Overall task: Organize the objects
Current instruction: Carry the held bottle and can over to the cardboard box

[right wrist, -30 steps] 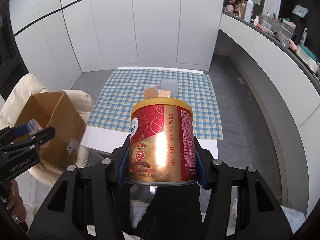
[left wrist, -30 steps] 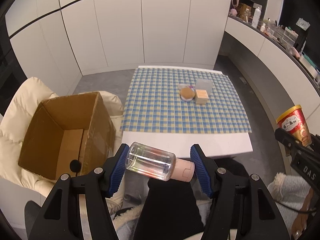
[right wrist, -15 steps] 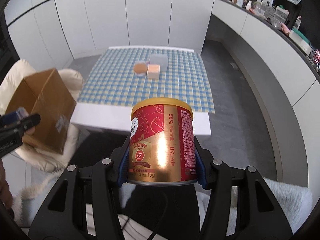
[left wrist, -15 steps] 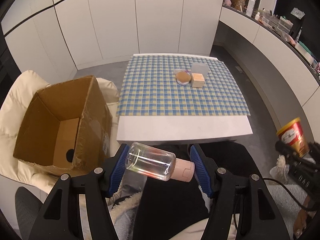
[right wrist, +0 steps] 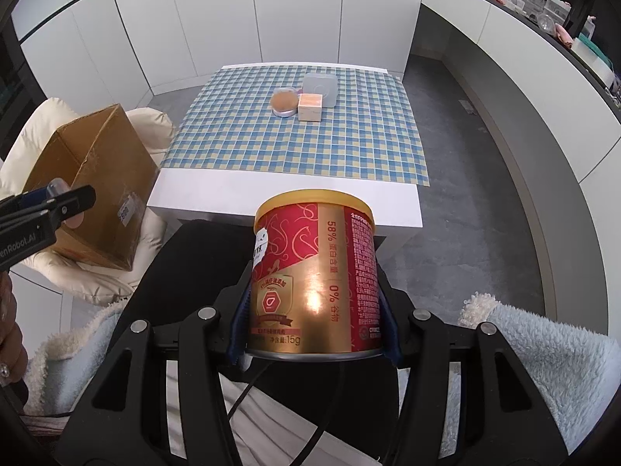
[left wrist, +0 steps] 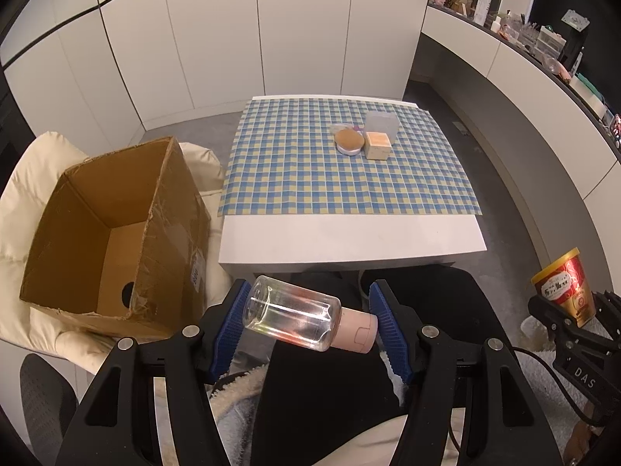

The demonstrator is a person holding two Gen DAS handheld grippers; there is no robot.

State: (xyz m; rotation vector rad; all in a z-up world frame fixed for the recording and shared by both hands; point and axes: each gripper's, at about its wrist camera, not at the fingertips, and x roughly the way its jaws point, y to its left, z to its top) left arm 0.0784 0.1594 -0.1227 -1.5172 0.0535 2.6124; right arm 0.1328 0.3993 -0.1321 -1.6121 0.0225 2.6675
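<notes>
My left gripper (left wrist: 308,326) is shut on a clear bottle with a pink cap (left wrist: 295,320), held crosswise end to end between the blue pads, above a lap in dark trousers. My right gripper (right wrist: 314,322) is shut on an upright red and gold can (right wrist: 316,275); the same can (left wrist: 564,287) shows at the right edge of the left wrist view. An open cardboard box (left wrist: 112,233) rests on a cream chair left of the table; only a dark hole shows inside. On the checked cloth (left wrist: 310,171) sit a round brown-topped compact (left wrist: 349,141), a small beige box (left wrist: 377,146) and a pale square container (left wrist: 381,124).
The low white table (left wrist: 349,240) stands straight ahead, its bare front strip nearest me. A cream padded chair (right wrist: 128,256) carries the box. White cabinets line the back wall, and a cluttered counter (left wrist: 543,46) curves along the right. Fluffy pale blue fabric (right wrist: 543,349) lies at lower right.
Both grippers have drawn back and sunk with their loads, so the table and box now sit farther up in the views. Neither grip has changed.
</notes>
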